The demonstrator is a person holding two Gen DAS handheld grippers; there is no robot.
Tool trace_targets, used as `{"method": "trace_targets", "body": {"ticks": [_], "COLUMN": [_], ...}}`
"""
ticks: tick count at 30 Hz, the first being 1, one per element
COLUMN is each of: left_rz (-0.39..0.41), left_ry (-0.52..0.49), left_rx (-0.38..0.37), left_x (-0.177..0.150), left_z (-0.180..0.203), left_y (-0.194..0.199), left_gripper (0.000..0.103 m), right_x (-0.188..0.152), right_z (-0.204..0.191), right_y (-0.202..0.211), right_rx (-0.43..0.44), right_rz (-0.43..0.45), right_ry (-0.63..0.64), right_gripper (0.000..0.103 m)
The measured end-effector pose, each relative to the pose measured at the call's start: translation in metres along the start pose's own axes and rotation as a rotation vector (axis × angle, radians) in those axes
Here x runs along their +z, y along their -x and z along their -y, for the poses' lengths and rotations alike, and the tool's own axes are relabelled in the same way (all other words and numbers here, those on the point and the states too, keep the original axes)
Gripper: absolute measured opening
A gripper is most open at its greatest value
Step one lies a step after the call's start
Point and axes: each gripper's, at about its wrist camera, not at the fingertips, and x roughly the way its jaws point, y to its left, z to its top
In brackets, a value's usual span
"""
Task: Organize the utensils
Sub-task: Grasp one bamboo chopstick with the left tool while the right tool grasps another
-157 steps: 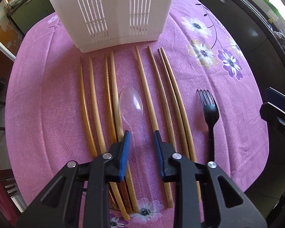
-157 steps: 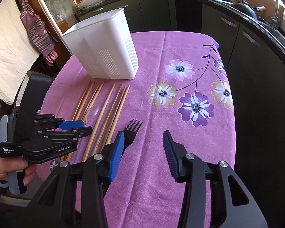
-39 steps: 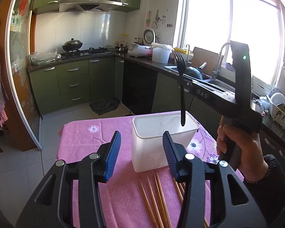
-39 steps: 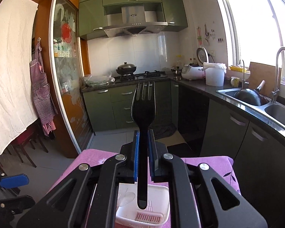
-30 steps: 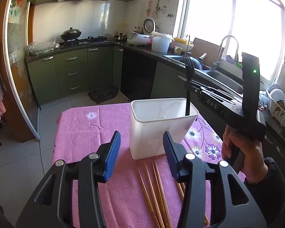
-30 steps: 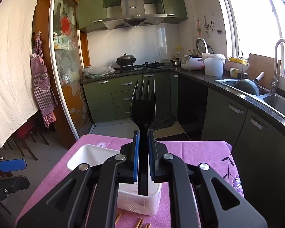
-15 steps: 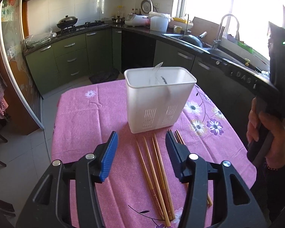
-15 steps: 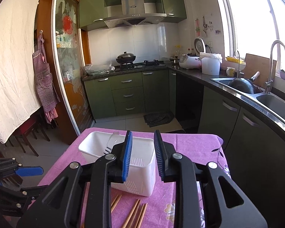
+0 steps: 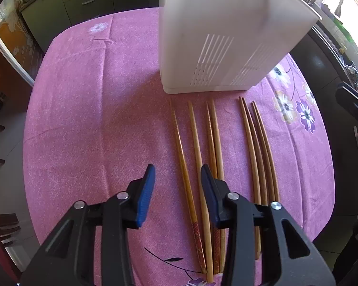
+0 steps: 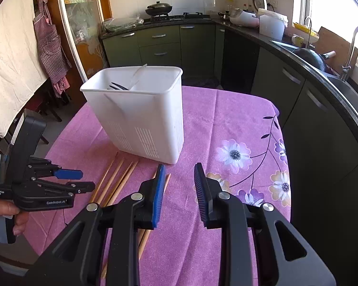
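Note:
A white utensil caddy (image 9: 217, 38) (image 10: 143, 119) stands on the purple flowered tablecloth (image 9: 95, 109). The black fork (image 10: 118, 86) and clear spoon (image 10: 138, 74) stand inside it. Several wooden chopsticks (image 9: 195, 157) (image 10: 112, 181) lie in a row in front of the caddy. My left gripper (image 9: 176, 190) is open and empty, low over the leftmost chopsticks; it also shows in the right wrist view (image 10: 81, 178). My right gripper (image 10: 179, 190) is open and empty above the cloth, right of the chopsticks.
The table edge runs close on the right, with dark green kitchen cabinets (image 10: 298, 90) and a sink counter (image 10: 334, 66) beyond. A chair (image 9: 0, 236) stands at the left. Bare cloth (image 10: 238, 124) lies right of the caddy.
The right gripper has let the fork drop into the caddy and opened. Both grippers have come down toward the table; the left one now hovers low over the chopsticks.

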Motion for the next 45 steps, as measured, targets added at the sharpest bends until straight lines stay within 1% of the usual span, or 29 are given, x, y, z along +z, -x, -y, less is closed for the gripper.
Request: {"method": "trace_targets", "body": {"ticks": [1, 2, 4, 8, 10, 18, 22, 23, 24, 27, 30, 32, 34, 36, 38, 40, 42, 43, 45], "left_rz": [-0.014, -0.029, -0.065, -0.082, -0.087, -0.128, -0.153, -0.155, -0.154, -0.144, -0.133, -0.120, -0.089, -0.045, 0.011, 0.061, 0.110, 0.133, 0.173], "left_ry": [0.008, 0.018, 0.032, 0.033, 0.035, 0.009, 0.012, 0.006, -0.004, -0.019, -0.017, -0.008, -0.005, -0.010, -0.025, -0.029, -0.033, -0.035, -0.045], "left_rx": [0.006, 0.008, 0.005, 0.022, 0.023, 0.074, 0.083, 0.088, 0.096, 0.083, 0.066, 0.046, 0.040, 0.040, 0.045, 0.035, 0.022, 0.014, 0.001], "left_x": [0.003, 0.005, 0.007, 0.010, 0.012, 0.020, 0.027, 0.029, 0.031, 0.037, 0.037, 0.034, 0.031, 0.027, 0.024, 0.019, 0.012, 0.008, -0.003], "left_z": [-0.001, -0.002, -0.002, 0.001, 0.003, 0.015, 0.017, 0.020, 0.023, 0.032, 0.027, 0.020, 0.013, 0.008, 0.005, 0.003, -0.001, -0.004, -0.006], "left_y": [-0.004, -0.008, -0.016, -0.021, -0.022, -0.031, -0.034, -0.037, -0.038, -0.042, -0.040, -0.036, -0.027, -0.014, 0.002, 0.019, 0.036, 0.044, 0.057], "left_gripper": [0.027, 0.019, 0.016, 0.017, 0.017, 0.015, 0.015, 0.015, 0.010, 0.007, 0.006, 0.006, 0.007, 0.007, 0.006, 0.006, 0.007, 0.007, 0.007], "right_x": [-0.003, -0.006, -0.009, -0.010, -0.010, -0.012, -0.014, -0.014, -0.015, -0.018, -0.022, -0.024, -0.026, -0.027, -0.030, -0.032, -0.032, -0.031, -0.030], "right_z": [0.000, 0.000, 0.001, 0.002, 0.003, 0.004, 0.005, 0.006, 0.006, 0.006, 0.006, 0.005, 0.003, -0.001, -0.004, -0.005, -0.006, -0.007, -0.008], "right_y": [-0.003, -0.006, -0.010, -0.015, -0.016, -0.016, -0.016, -0.016, -0.016, -0.015, -0.018, -0.023, -0.030, -0.039, -0.053, -0.067, -0.078, -0.083, -0.090], "right_rx": [0.002, 0.005, 0.014, 0.020, 0.023, 0.020, 0.009, 0.009, 0.008, -0.002, 0.001, 0.015, 0.026, 0.045, 0.086, 0.107, 0.105, 0.105, 0.095], "right_rz": [-0.009, -0.019, -0.035, -0.053, -0.058, -0.074, -0.093, -0.099, -0.104, -0.114, -0.135, -0.165, -0.199, -0.241, -0.306, -0.360, -0.394, -0.408, -0.430], "right_ry": [0.000, 0.001, -0.002, 0.002, 0.003, 0.012, 0.018, 0.018, 0.019, 0.024, 0.022, 0.017, 0.013, 0.012, -0.008, -0.031, -0.046, -0.056, -0.065], "right_gripper": [0.025, 0.025, 0.025, 0.026, 0.031, 0.031, 0.031, 0.031, 0.031, 0.031, 0.031, 0.031, 0.031, 0.031, 0.031, 0.031, 0.028, 0.023, 0.021]}}
